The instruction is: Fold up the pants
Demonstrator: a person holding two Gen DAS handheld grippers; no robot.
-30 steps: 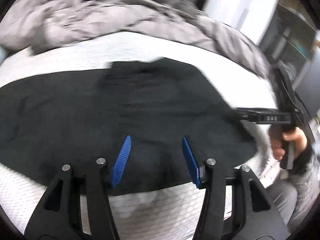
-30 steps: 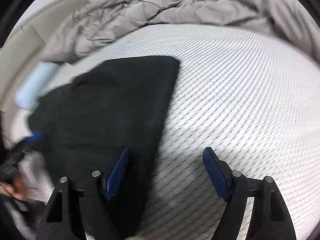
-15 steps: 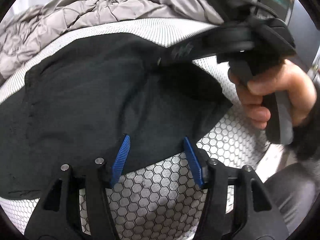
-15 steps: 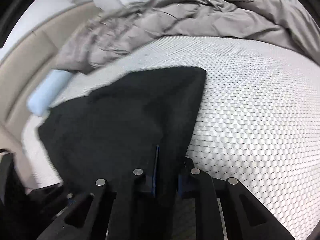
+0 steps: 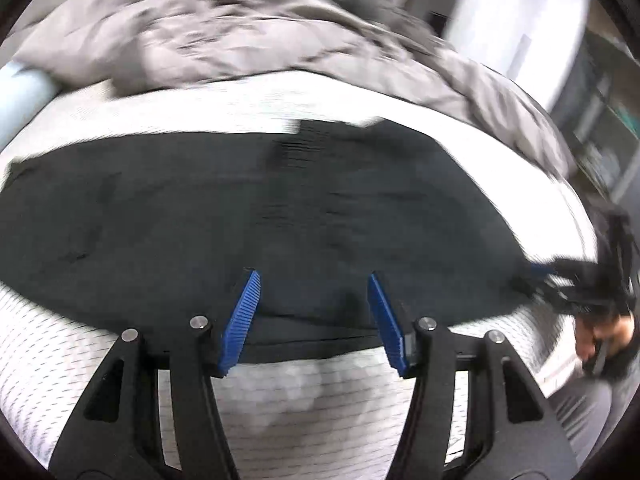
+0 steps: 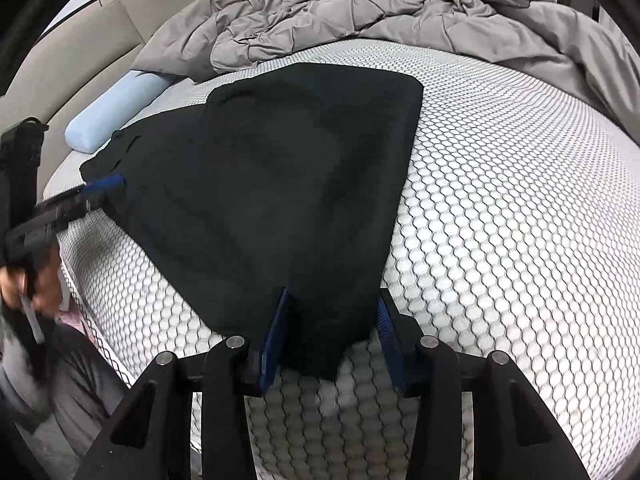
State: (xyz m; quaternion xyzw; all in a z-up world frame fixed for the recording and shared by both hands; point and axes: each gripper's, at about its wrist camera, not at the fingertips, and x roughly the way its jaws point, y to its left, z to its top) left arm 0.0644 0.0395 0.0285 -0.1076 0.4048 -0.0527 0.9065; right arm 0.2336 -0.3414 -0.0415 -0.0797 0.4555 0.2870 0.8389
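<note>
Here the left view was blurred. We had the black pants flat on the bed. Our right claw, just reopened, straddled their near corner; our left claw stood half-open over their edge, gripping nothing.

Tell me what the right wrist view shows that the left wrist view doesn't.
Only the right wrist view shows the beige headboard, the left gripper from the side, and a corner of the pants between the right gripper's open jaws, which have just been opening. Only the left wrist view shows shelves at the right and the pants' near edge between the left gripper's open jaws. Both show the pants, the mattress, the grey duvet and the blue pillow.
</note>
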